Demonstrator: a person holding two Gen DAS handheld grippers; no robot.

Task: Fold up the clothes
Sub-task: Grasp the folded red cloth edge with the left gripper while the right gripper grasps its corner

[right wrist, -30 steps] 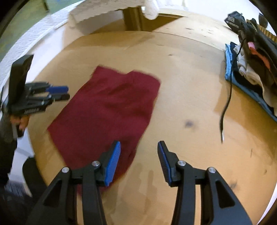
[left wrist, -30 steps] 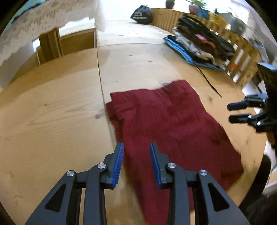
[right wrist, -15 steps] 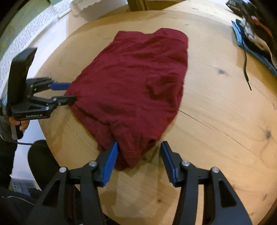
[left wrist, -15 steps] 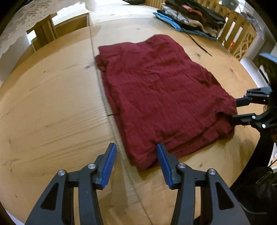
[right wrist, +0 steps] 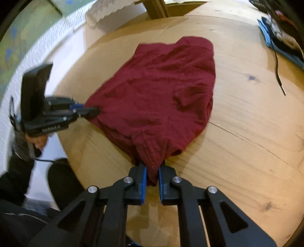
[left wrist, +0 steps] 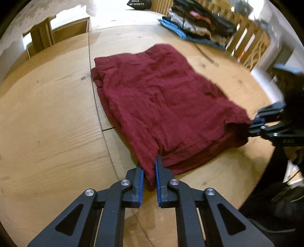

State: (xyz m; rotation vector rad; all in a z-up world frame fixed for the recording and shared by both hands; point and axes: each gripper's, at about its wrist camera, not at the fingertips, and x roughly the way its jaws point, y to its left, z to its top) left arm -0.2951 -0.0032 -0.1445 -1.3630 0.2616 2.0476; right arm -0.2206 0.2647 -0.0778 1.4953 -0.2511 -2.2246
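A dark red garment (left wrist: 161,98) lies folded on the round wooden table (left wrist: 47,114), also in the right wrist view (right wrist: 161,91). My left gripper (left wrist: 149,171) is shut on the garment's near left corner. My right gripper (right wrist: 153,172) is shut on its near right corner, where a stitched hem bunches between the pads. Each gripper shows in the other's view: the right gripper (left wrist: 254,123) at the right edge, the left gripper (right wrist: 89,112) at the left. Both corners sit near the table's front edge.
A pile of folded clothes (left wrist: 197,28) lies at the table's far right, with a thin black cable (right wrist: 277,72) trailing from it. A wooden slatted fence (left wrist: 250,43) stands behind. A black bag (left wrist: 138,3) sits at the far end.
Both grippers moved down and forward onto the garment's near corners and shut on them. One second ago both were open above the cloth.
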